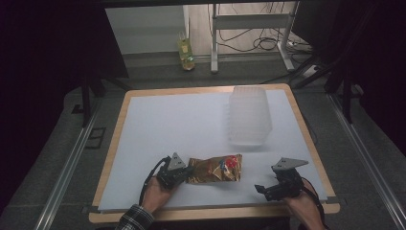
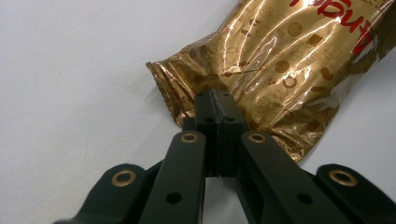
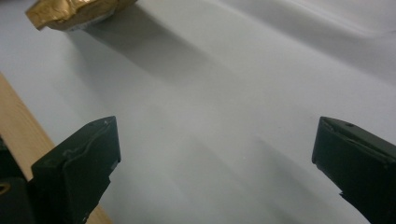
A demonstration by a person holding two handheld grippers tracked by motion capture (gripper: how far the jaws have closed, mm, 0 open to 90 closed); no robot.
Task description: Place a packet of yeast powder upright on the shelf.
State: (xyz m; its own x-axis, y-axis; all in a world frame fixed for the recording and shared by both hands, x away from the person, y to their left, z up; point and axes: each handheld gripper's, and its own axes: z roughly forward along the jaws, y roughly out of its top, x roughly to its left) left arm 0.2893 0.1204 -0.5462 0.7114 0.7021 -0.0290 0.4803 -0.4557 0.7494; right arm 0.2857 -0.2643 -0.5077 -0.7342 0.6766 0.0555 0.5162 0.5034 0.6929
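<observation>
Firmly pinched: gold snack bag (image 2: 280, 65).

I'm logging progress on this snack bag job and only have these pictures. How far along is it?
Done: the left gripper is shut on the crimped end of the gold snack bag, which lies on the white mat.
In hand: that pinch; the bag looks not yet lifted.
Left: probably moving it, perhaps to the clear plastic container, which stands apart. The right gripper waits open, holding nothing.

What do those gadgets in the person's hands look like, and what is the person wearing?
Each claw, left and right, is black with two flat jaws, brass-ringed pivots, a grey three-cornered plate on top and a trailing black cable. The left arm wears a plaid sleeve.
</observation>
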